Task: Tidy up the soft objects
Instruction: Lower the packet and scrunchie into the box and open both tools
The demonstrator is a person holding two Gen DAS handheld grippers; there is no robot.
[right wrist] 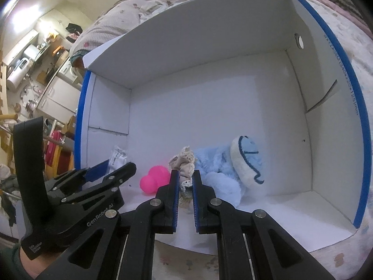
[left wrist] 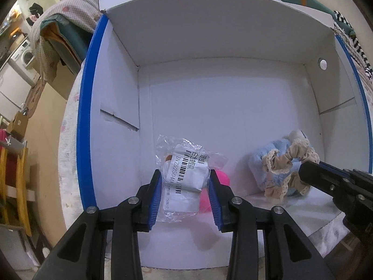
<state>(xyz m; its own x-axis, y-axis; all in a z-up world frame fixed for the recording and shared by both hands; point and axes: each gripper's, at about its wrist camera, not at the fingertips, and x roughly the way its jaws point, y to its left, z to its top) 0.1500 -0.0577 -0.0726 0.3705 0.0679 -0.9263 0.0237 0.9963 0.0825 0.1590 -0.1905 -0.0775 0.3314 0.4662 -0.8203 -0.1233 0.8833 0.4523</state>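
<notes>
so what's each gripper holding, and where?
Left gripper: clear labelled packet, by its near end. Right gripper: beige lace scrunchie, pinched at its near edge.

box [left wrist: 221, 93]: matt white cardboard | bag [left wrist: 186, 165]: glossy clear plastic | toy [right wrist: 221, 170]: fluffy blue plush | scrunchie [right wrist: 184, 161]: beige lace-edged cloth

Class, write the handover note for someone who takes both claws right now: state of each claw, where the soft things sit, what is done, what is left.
Left claw: shut on the clear plastic packet with a barcode label, held low inside the white box.
Right claw: shut on the beige lace scrunchie, against the blue plush toy.
Pink squishy toy: on the box floor between the two claws.
Done: all four soft things are inside the box.
Left, probably: release the packet and the scrunchie, then draw both claws out.
</notes>
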